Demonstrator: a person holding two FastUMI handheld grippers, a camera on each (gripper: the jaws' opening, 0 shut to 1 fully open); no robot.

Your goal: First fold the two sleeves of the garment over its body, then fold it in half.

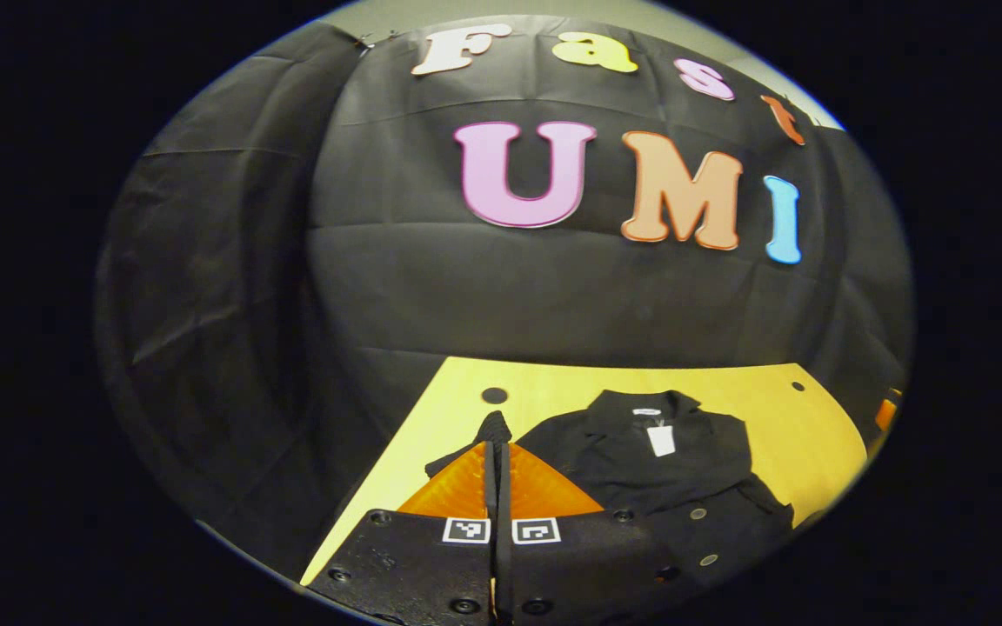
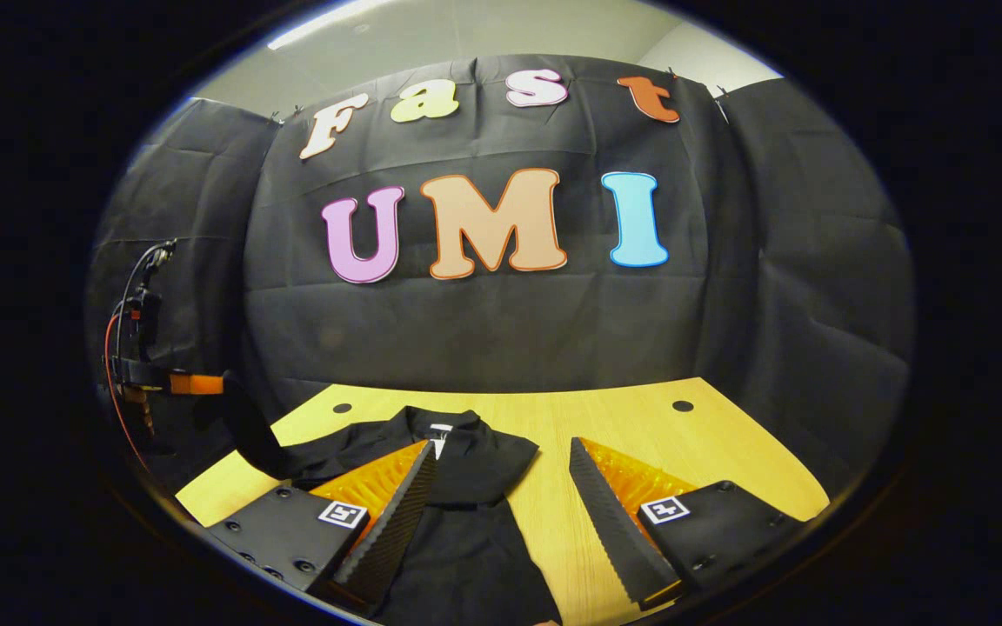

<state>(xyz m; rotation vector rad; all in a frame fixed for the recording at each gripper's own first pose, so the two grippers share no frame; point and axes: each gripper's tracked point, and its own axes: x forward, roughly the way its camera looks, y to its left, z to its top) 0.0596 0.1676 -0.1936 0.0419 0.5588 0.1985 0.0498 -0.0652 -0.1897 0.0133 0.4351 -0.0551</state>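
- Overhead, black cloth wall (image 2: 501, 330) rises behind the pale wooden worktop (image 2: 640, 435)
- Black garment (image 1: 640, 461) lies on it
- Left tool (image 1: 496, 452) clenched on a sleeve (image 1: 494, 428); right tool (image 2: 501, 469) released above the garment

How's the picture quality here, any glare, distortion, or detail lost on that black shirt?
Left gripper view: fisheye bends the table edges; the black shirt loses fold detail, though its white tag stays crisp. Right gripper view: a bright ceiling strip glares at top; the shirt reads nearly flat black.

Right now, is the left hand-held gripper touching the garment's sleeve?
Touching. In the left gripper view the left hand-held gripper is shut with the sleeve pinched at its fingertips, lifted off the table.
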